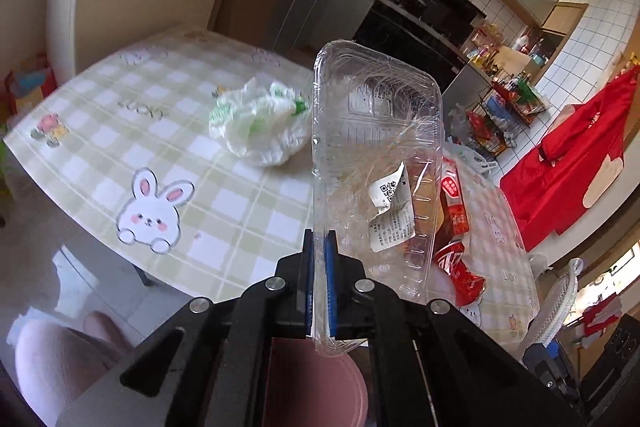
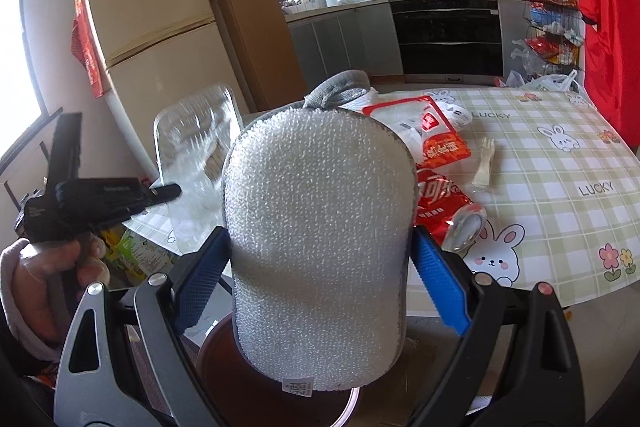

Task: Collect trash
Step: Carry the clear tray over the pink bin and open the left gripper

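My left gripper [image 1: 320, 243] is shut on the rim of a clear plastic clamshell box [image 1: 376, 163] with a torn white label, held up over the table's near edge; the box also shows in the right wrist view [image 2: 196, 143]. My right gripper [image 2: 320, 247] is shut on a grey-white scrubbing sponge pad [image 2: 320, 227] that fills the view. On the checked tablecloth [image 1: 120, 131] lie a crumpled white and green wrapper [image 1: 260, 123], a crushed red can [image 2: 452, 203], a red and white packet [image 2: 436, 131] and a small plastic fork [image 2: 484, 163].
A brown round bin [image 2: 280, 399] sits below both grippers at the table's edge. A fridge [image 2: 152, 39] stands left, a kitchen counter and oven [image 2: 448, 35] behind, a wire rack with goods [image 2: 552, 27] and a red cloth [image 2: 608, 7] at the right.
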`<state>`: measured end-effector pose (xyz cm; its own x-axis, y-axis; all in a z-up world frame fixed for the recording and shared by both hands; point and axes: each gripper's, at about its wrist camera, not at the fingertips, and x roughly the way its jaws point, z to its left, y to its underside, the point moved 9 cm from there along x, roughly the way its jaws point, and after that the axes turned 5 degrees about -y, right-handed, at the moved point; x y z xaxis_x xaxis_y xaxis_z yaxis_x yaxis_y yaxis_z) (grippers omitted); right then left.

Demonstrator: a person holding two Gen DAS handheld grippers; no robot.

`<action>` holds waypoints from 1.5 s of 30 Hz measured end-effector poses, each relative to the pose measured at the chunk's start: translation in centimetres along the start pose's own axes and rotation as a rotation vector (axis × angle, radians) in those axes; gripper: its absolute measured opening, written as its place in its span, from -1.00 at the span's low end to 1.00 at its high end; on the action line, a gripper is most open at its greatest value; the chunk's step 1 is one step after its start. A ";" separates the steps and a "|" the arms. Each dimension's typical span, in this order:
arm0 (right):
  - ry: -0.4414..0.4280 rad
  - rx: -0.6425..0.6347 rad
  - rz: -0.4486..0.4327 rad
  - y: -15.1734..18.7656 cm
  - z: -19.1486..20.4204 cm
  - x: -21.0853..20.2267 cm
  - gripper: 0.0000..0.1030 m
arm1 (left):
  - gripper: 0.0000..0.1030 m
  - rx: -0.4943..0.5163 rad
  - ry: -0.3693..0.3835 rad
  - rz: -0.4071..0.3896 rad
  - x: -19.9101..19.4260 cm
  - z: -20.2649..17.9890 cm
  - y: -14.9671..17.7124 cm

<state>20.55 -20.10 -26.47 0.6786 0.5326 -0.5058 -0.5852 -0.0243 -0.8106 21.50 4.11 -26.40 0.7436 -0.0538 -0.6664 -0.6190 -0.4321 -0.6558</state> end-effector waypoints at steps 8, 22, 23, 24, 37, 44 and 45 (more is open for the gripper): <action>-0.047 -0.074 0.030 -0.2 4.5 -0.4 0.74 | -0.90 0.026 0.013 -0.159 -8.2 2.7 -3.7; -0.100 -0.172 0.115 1.3 10.2 0.6 0.76 | -0.90 0.035 0.056 -0.228 -12.8 4.4 -3.3; -0.105 -0.173 0.121 1.4 10.4 0.6 0.76 | -0.90 0.030 0.054 -0.228 -12.9 4.6 -3.3; -0.116 -0.173 0.126 1.4 10.5 0.6 0.81 | -0.90 0.025 0.052 -0.230 -13.0 4.6 -3.3; -0.044 -0.169 -0.046 -1.8 9.4 -2.3 0.89 | -0.90 0.064 0.074 -0.194 -12.7 3.1 -2.4; 0.025 -0.108 -0.179 -4.3 6.9 -5.4 0.89 | -0.90 0.168 0.088 -0.122 -11.5 0.6 0.8; 0.033 -0.102 -0.188 -4.4 6.6 -5.7 0.89 | -0.89 0.184 0.087 -0.120 -11.4 0.2 1.2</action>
<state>16.34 -17.45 -18.11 0.7865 0.5079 -0.3514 -0.4004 -0.0139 -0.9163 12.24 4.41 -19.72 0.8286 -0.0926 -0.5522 -0.5548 -0.2686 -0.7874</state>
